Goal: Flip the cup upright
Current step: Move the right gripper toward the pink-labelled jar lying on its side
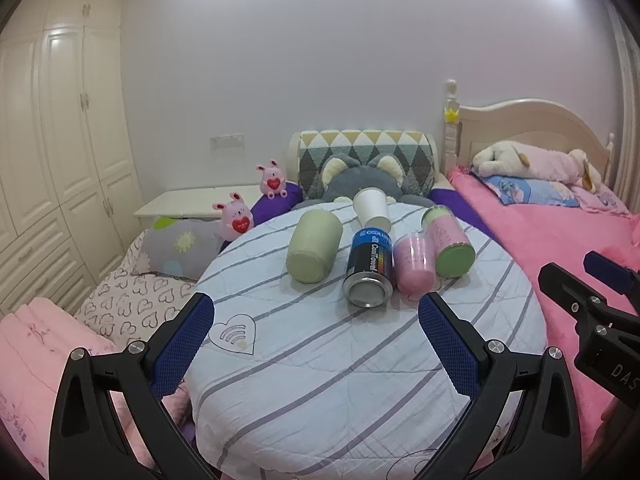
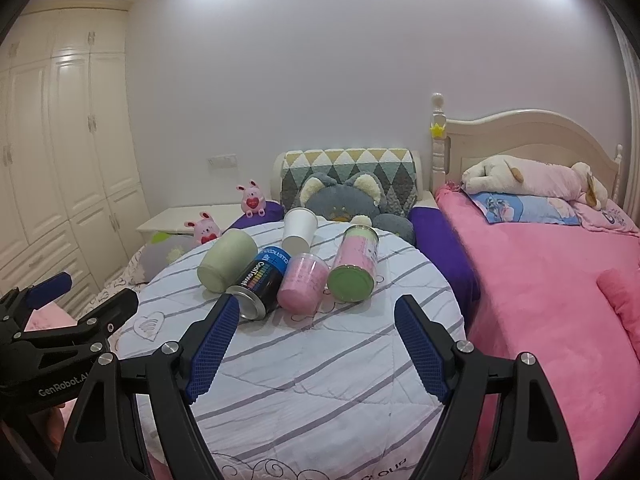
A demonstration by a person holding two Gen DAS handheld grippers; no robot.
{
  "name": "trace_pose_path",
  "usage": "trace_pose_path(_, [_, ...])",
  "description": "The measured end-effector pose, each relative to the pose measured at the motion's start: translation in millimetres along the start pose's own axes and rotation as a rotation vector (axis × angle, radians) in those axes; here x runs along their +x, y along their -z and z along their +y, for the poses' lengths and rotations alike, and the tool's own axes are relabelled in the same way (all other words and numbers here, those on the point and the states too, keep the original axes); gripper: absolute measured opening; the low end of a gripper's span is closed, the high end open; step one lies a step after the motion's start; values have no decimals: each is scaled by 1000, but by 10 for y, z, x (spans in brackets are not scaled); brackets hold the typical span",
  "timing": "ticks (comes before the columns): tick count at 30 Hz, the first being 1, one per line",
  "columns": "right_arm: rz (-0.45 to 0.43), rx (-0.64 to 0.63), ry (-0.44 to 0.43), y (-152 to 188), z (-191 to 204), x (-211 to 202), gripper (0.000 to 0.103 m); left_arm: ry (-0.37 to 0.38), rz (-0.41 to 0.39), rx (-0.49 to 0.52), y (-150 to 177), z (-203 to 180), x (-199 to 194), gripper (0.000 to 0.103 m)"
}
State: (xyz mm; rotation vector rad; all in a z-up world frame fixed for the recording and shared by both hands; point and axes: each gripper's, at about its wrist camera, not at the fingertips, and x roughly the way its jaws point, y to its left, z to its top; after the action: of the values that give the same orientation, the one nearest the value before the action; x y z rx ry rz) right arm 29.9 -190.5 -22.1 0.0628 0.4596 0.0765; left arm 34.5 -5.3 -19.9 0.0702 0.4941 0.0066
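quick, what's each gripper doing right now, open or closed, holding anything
Left gripper: open, holding nothing, short of the cups.
Right gripper: open, holding nothing, also short of them.

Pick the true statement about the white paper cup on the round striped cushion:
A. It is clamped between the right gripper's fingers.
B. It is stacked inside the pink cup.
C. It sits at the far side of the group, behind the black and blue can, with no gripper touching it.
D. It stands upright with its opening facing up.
C: the white paper cup sits beyond the black and blue can, while the right gripper and left gripper hang open, well short of it.
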Motion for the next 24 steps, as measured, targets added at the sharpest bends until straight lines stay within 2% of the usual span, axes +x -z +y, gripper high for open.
trace_pose_path(14, [51, 29, 8, 26, -186, 267, 81, -3, 55, 10, -17, -69, 315, 103])
trace_pose_path(24, [123, 81, 38, 55, -377, 614, 81, -14, 101, -12, -21, -61, 637, 103])
